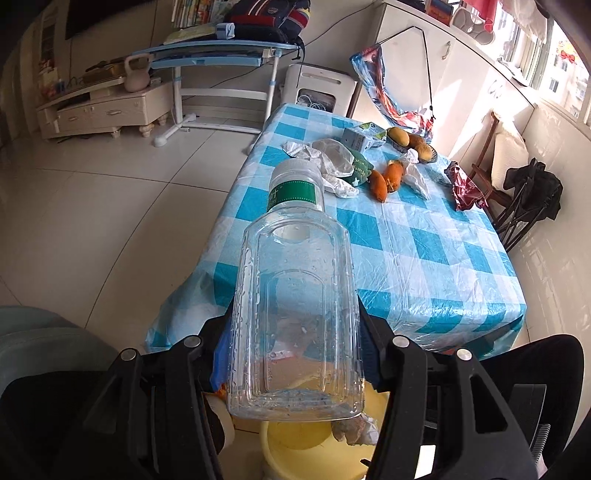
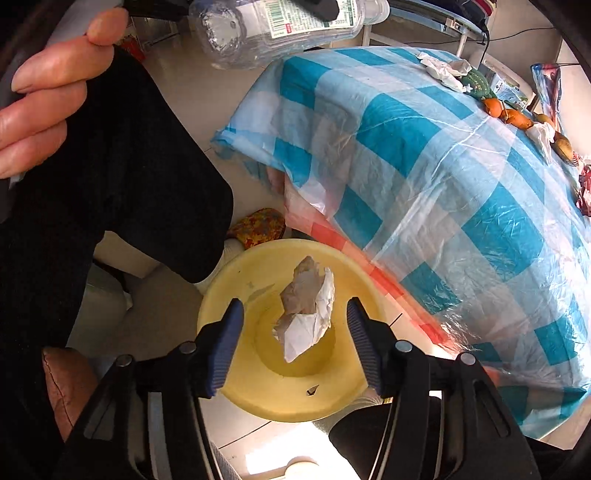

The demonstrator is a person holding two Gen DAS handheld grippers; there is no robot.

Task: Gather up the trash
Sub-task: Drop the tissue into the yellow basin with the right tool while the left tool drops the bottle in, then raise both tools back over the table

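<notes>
The clear plastic bottle [image 1: 295, 295] sits clamped in the left gripper [image 1: 295, 354], its jaws pressing both flat sides, cap end toward the checked bench [image 1: 424, 258]. Below it stands the yellow bucket [image 2: 229, 288]. The right gripper [image 2: 295, 332] hangs over that bucket with jaws released; a crumpled tissue [image 2: 306, 310] lies between them, touching neither. More wrappers [image 1: 332, 162] remain on the bench.

Right gripper [image 2: 295, 332] jaws apart over yellow bin [image 2: 236, 288]; crumpled tissue [image 2: 306, 310] between them, touching neither pad. Checked tablecloth [image 2: 443, 166] to the right. Clear bottle [image 2: 280, 26] at top edge.
</notes>
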